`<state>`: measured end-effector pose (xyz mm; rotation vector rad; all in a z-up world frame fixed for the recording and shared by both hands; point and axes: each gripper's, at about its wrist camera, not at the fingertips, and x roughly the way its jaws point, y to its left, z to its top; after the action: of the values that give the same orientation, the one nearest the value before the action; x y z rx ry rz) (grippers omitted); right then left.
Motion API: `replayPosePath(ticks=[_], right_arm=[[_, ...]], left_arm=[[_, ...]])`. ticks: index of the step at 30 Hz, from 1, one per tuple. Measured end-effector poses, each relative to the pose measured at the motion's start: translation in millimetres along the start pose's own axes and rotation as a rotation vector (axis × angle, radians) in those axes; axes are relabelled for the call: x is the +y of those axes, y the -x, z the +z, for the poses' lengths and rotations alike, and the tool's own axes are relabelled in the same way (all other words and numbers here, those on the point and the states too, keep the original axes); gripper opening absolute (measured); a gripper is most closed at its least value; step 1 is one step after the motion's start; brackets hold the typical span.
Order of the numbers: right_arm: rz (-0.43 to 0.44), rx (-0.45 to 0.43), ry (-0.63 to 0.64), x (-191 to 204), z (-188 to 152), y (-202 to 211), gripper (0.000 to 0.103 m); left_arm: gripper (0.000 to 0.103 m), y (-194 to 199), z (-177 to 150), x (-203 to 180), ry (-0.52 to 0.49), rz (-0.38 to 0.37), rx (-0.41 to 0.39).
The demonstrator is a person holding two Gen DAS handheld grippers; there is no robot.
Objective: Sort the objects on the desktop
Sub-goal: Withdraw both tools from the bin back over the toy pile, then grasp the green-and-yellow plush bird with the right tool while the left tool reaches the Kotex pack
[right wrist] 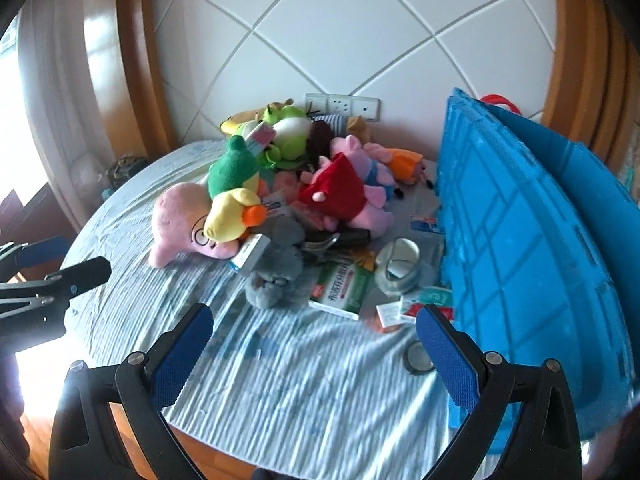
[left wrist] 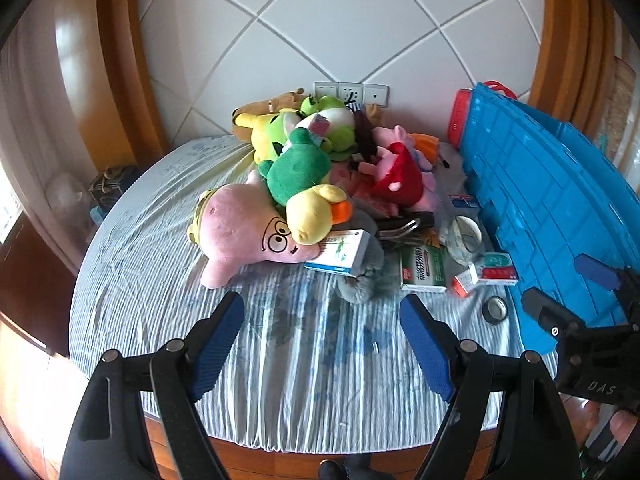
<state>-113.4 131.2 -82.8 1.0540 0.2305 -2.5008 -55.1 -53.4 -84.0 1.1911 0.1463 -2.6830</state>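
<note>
A heap of plush toys lies on the striped cloth: a pink plush with glasses (left wrist: 244,236) (right wrist: 180,220), a green and yellow duck (left wrist: 312,208), a pig in a red dress (left wrist: 396,176) (right wrist: 340,192) and a grey plush (left wrist: 364,276) (right wrist: 276,276). Beside them are a white-blue box (left wrist: 340,252), a green box (left wrist: 424,268) (right wrist: 344,288), small red-white boxes (left wrist: 496,268) and a clear tape roll (left wrist: 464,240) (right wrist: 400,264). My left gripper (left wrist: 320,312) (right wrist: 76,258) hovers open over bare cloth before the heap. My right gripper (right wrist: 316,316) (left wrist: 568,284) is open too, nothing between its fingers.
A big blue plastic crate (left wrist: 552,208) (right wrist: 520,240) stands tilted along the table's right side. A small dark tape roll (left wrist: 496,308) (right wrist: 418,358) lies by its base. Wall sockets (left wrist: 352,94) sit behind the heap. The round table's front edge (left wrist: 320,446) is close below me.
</note>
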Motion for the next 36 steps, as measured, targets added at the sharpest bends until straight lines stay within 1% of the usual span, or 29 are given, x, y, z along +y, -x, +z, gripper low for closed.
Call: replayPosePath(ticks=[7, 11, 17, 21, 24, 27, 32, 36], right_arm=[[0.051, 0.016, -0.018, -12.7, 15.7, -28.0, 0.103], [0.072, 0.035, -0.001, -16.2, 19.7, -44.0, 0.103], [0.096, 0.075, 0.026, -5.5, 23.3, -68.9, 0.103], [0.092, 0.082, 0.045, 9.3, 28.7, -80.9, 0.103], [0.082, 0.087, 0.033, 22.3, 33.6, -91.0, 0.103], [0.065, 0.091, 0.004, 38.2, 39.1, -102.6, 0.103], [0.025, 0.088, -0.068, 73.4, 52.1, -123.3, 0.103], [-0.025, 0.082, -0.096, 103.9, 64.5, -142.3, 0.103]], left_arm=[[0.080, -22.8, 12.0, 11.8, 0.055, 0.044, 0.024], [0.080, -34.6, 14.8, 18.9, 0.077, 0.083, 0.040], [0.080, -48.9, 14.7, 35.7, 0.105, 0.113, 0.071], [0.080, -57.3, 17.5, 57.7, 0.124, 0.127, 0.078], [0.080, -66.4, 22.4, 78.1, 0.118, 0.130, 0.085], [0.080, -76.9, 30.8, 98.3, 0.091, 0.120, 0.086], [0.080, -95.8, 50.4, 140.6, 0.029, 0.080, 0.080], [0.080, -118.5, 65.4, 174.2, -0.013, 0.062, 0.100]])
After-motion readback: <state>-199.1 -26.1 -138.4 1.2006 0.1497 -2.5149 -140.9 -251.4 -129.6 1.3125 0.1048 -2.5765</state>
